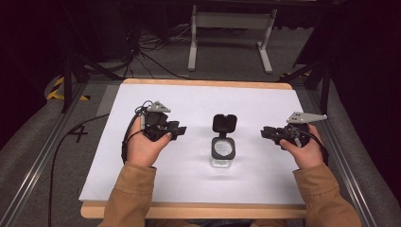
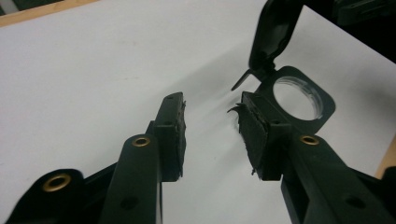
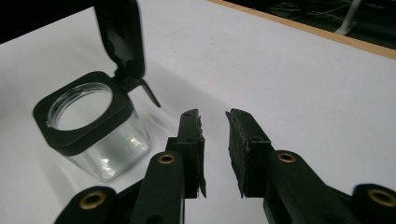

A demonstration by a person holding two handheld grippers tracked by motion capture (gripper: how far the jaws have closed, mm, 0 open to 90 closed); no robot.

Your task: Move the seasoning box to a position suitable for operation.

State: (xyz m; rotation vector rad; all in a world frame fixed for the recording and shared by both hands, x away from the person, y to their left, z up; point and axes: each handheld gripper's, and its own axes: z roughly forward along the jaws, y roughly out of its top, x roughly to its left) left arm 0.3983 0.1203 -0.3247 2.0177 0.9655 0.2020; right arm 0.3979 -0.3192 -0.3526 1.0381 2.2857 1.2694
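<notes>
White sheeting covers the worktop [image 1: 142, 179], and at the middle of the high view stands the glass jar [image 1: 222, 152], its black flip lid [image 1: 224, 123] swung up, so the opening looks done. Left gripper [image 1: 182, 128] and right gripper [image 1: 263, 132] flank it, jaws parted and empty, both apart from it.

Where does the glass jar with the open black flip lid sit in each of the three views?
High view: the jar stands mid-table, between both grippers.
Left gripper view: upper right, beyond the right-hand jaw.
Right gripper view: left side, beside the jaws.
Shared landmark: its raised lid, tilted back from the hinge.
</notes>
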